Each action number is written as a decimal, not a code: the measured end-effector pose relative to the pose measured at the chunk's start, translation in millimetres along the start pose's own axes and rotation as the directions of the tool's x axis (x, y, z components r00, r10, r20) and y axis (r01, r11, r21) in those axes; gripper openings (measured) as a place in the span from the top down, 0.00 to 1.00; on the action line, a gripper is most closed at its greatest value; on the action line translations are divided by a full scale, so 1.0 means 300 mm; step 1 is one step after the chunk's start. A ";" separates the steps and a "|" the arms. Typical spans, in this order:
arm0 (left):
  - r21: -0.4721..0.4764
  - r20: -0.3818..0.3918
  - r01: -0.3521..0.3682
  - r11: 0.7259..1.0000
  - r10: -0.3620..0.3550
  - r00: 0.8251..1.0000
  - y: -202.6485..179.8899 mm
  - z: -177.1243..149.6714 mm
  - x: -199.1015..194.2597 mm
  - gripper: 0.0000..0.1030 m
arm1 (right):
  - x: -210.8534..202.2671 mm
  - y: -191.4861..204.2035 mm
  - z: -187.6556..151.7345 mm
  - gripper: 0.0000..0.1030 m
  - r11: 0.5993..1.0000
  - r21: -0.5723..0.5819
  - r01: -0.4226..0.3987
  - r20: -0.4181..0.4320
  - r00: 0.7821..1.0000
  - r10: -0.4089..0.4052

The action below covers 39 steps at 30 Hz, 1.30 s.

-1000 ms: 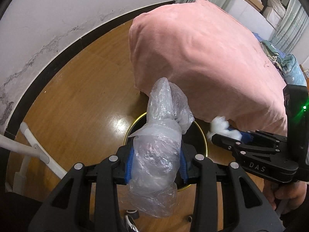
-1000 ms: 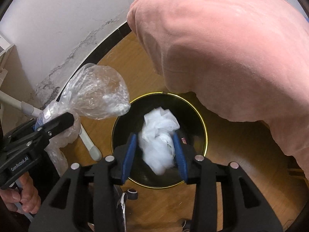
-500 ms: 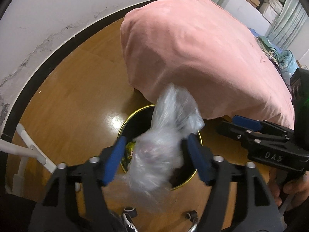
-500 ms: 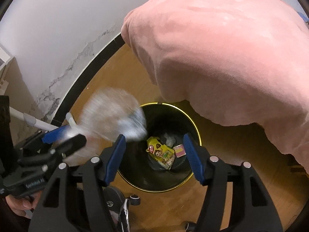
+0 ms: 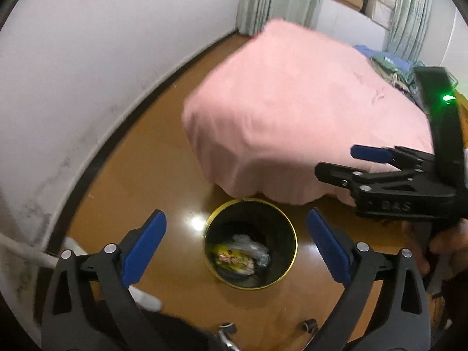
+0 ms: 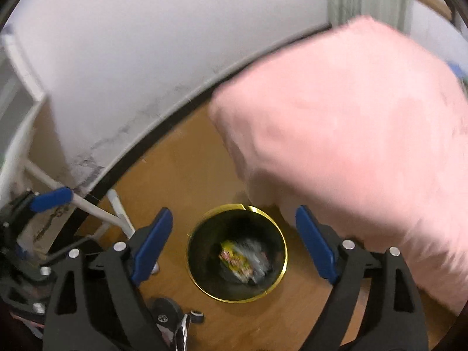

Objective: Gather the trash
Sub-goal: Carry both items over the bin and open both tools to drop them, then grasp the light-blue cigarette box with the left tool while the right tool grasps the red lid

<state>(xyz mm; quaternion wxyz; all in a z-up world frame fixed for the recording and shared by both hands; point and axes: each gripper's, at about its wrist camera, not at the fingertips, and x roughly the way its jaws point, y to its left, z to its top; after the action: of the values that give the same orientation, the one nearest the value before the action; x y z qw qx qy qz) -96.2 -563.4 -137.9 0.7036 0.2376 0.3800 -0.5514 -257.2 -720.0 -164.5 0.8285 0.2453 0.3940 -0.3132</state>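
A round black trash bin with a gold rim (image 5: 294,244) (image 6: 282,251) stands on the wooden floor by the pink bed. Inside lie a clear plastic bag (image 5: 251,247) (image 6: 257,253) and a yellow wrapper (image 5: 229,259) (image 6: 234,259). My left gripper (image 5: 237,245) is open and empty, held high above the bin. My right gripper (image 6: 234,245) is also open and empty above the bin. The right gripper also shows in the left wrist view (image 5: 342,165), and a blue pad of the left gripper shows at the left of the right wrist view (image 6: 51,199).
A bed under a pink cover (image 5: 292,117) (image 6: 365,131) overhangs the bin's far side. A white wall with a dark skirting (image 5: 87,58) runs along the left. A white tube rack (image 6: 96,209) stands by the wall. Small castors (image 5: 308,326) show near the bottom.
Both grippers opened and rose. The white tissue dropped from the right gripper and the clear plastic bag from the left gripper into the bin.
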 end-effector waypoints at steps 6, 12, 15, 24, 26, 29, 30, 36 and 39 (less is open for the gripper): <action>-0.115 0.087 -0.193 0.975 0.203 0.975 0.239 -0.052 -0.466 0.07 | -0.188 0.368 0.116 0.16 0.976 -0.191 -0.108 0.071 0.990 0.123; -0.327 -0.009 -0.504 0.799 0.531 0.847 0.657 -0.348 -0.842 0.07 | -0.274 0.924 0.110 0.14 0.852 -0.418 -0.314 0.032 0.933 0.360; -0.419 -0.101 -0.589 0.691 0.609 0.787 0.830 -0.512 -0.949 0.07 | -0.278 1.205 0.070 0.11 0.769 -0.503 -0.395 -0.035 0.898 0.438; -0.608 -0.223 -0.578 0.544 0.583 0.782 1.080 -0.839 -1.074 0.07 | -0.171 1.770 -0.053 0.09 0.638 -0.648 -0.417 -0.158 0.892 0.423; -0.621 -0.224 -0.571 0.536 0.577 0.785 1.088 -0.847 -1.071 0.07 | -0.138 1.826 -0.058 0.09 0.633 -0.652 -0.418 -0.178 0.896 0.408; -0.634 -0.237 -0.563 0.530 0.559 0.794 1.115 -0.839 -1.045 0.07 | -0.081 1.882 -0.066 0.09 0.636 -0.656 -0.406 -0.194 0.905 0.379; -0.636 -0.243 -0.564 0.528 0.556 0.795 1.118 -0.839 -1.040 0.07 | -0.070 1.894 -0.068 0.09 0.637 -0.659 -0.400 -0.198 0.909 0.366; -0.634 -0.271 -0.569 0.524 0.539 0.798 1.151 -0.834 -1.007 0.07 | -0.032 1.926 -0.073 0.09 0.628 -0.676 -0.386 -0.212 0.918 0.336; -0.638 -0.288 -0.570 0.518 0.525 0.801 1.160 -0.836 -0.992 0.07 | -0.018 1.957 -0.079 0.08 0.623 -0.686 -0.376 -0.210 0.922 0.325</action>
<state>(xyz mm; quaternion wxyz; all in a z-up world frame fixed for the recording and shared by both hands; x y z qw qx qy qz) 137.6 -100.1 -80.2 0.8644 0.0771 0.4847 -0.1086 146.5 -301.7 -80.0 0.8890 -0.0140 0.4559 0.0404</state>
